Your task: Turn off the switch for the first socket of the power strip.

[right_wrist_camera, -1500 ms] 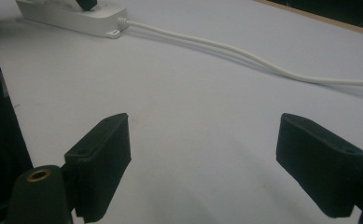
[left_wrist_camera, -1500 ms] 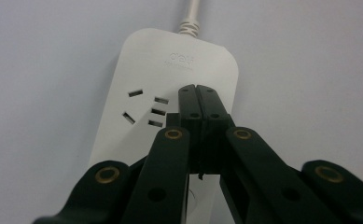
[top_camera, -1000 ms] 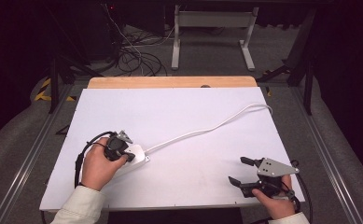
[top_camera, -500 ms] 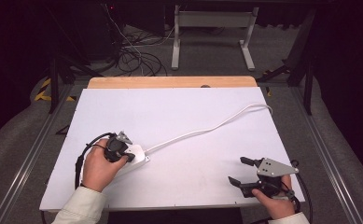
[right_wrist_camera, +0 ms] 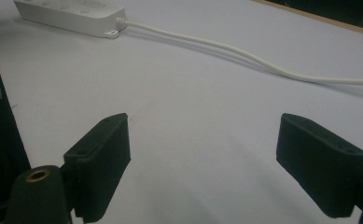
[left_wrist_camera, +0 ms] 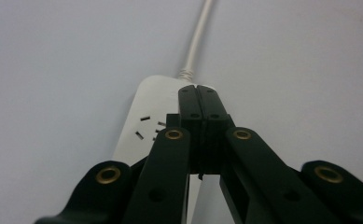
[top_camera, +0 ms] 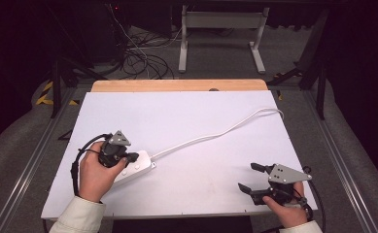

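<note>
Hovering left tongs [left_wrist_camera: 198,95] pressed together over power strip [left_wrist_camera: 144,123] — socket slots visible | right tongs [right_wrist_camera: 202,163] apart — on table [top_camera: 196,121]

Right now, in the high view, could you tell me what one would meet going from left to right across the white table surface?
Left gripper → power strip → white cable → right gripper.
</note>
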The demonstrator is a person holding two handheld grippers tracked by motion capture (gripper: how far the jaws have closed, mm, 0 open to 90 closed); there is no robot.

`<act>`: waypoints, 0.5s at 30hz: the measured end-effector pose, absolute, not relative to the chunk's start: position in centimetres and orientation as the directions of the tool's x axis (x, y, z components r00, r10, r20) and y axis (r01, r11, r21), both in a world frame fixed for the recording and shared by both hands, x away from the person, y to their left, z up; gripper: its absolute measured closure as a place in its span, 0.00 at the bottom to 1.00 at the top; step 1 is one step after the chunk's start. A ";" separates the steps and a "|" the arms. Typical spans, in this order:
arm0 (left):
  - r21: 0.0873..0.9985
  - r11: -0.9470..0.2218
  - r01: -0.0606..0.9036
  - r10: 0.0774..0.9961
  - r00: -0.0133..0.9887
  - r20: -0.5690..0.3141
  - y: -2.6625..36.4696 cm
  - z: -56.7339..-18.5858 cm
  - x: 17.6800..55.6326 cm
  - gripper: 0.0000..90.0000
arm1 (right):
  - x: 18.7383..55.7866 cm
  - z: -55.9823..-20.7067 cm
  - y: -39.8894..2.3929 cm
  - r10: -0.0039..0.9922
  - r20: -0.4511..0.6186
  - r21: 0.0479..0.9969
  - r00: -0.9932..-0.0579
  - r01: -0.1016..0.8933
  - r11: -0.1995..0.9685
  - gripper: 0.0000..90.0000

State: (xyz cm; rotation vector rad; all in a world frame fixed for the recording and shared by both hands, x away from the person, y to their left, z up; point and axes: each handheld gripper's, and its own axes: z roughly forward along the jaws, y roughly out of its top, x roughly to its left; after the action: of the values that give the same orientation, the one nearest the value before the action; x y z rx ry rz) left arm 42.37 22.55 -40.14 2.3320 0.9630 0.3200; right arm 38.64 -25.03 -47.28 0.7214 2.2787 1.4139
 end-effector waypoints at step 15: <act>0.649 -0.519 0.556 0.719 0.695 -0.021 22.9 -39.4 41.9 0.94 | 38.7 -47.3 -25.1 0.595 -0.032 0.902 -0.803 0.234 0.364 0.20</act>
State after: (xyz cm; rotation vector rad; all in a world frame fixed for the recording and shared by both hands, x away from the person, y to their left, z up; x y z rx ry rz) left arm 41.92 22.85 -39.41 2.2636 0.9703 0.3309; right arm 38.69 -25.08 -47.32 0.7263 2.2776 1.4183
